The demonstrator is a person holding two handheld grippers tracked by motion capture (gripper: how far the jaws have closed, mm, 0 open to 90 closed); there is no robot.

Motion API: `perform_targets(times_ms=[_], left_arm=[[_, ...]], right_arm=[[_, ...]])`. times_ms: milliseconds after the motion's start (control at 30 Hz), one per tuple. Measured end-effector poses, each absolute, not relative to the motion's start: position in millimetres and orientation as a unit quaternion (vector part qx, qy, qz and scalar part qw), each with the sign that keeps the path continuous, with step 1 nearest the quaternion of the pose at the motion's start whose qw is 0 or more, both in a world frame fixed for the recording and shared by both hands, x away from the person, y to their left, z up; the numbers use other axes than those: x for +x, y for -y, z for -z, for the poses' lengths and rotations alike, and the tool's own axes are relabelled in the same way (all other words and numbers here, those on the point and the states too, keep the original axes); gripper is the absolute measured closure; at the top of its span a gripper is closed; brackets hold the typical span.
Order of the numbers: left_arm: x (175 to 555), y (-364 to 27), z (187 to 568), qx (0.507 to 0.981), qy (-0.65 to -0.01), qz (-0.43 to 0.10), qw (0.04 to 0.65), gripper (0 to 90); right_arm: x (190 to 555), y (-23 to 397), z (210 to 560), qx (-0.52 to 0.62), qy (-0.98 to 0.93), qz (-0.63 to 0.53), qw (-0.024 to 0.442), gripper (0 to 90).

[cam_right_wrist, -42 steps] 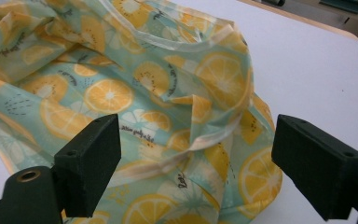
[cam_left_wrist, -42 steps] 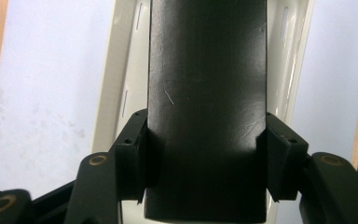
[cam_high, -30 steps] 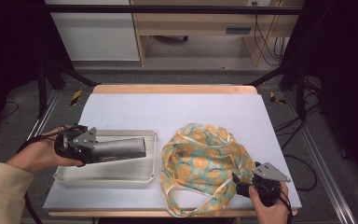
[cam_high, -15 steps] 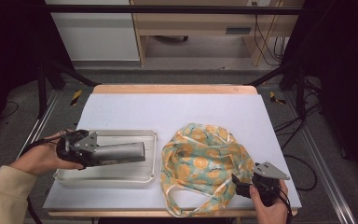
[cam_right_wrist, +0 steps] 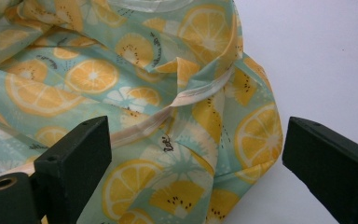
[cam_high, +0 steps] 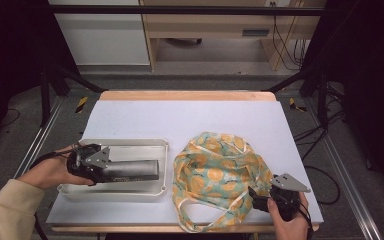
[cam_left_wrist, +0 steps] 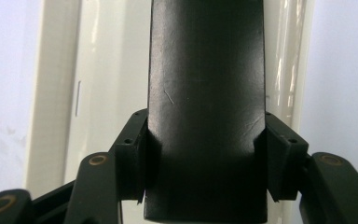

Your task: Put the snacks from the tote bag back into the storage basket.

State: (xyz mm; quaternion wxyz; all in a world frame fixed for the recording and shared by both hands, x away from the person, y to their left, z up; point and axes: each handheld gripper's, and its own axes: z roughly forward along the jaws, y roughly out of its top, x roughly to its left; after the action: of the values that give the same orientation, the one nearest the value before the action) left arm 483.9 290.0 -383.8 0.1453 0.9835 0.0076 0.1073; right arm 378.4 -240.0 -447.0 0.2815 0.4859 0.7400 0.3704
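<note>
Left tongs clamped on long dark grey flat bar, now lower than a second ago, down in shallow white plastic tray on bench; release likely next. Right tongs apart beside citrus-print fabric bag.

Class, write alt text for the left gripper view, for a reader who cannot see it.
The left gripper has its two black jaws clamped on the sides of a long dark block, which runs straight up the picture. Beneath the block lies a white tray, resting on a pale table.
</note>
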Motion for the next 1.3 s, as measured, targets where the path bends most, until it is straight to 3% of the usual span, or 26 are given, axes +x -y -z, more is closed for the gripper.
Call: perform_targets(times_ms=[1300], left_arm=[[493.4, -285.4, 411.5, 0.983, 0.009, -0.071, 0.171, 43.2]], right_arm=[[378.5, 238.7, 447.5, 0.484, -0.743, -0.368, 0.279, 8.1]])
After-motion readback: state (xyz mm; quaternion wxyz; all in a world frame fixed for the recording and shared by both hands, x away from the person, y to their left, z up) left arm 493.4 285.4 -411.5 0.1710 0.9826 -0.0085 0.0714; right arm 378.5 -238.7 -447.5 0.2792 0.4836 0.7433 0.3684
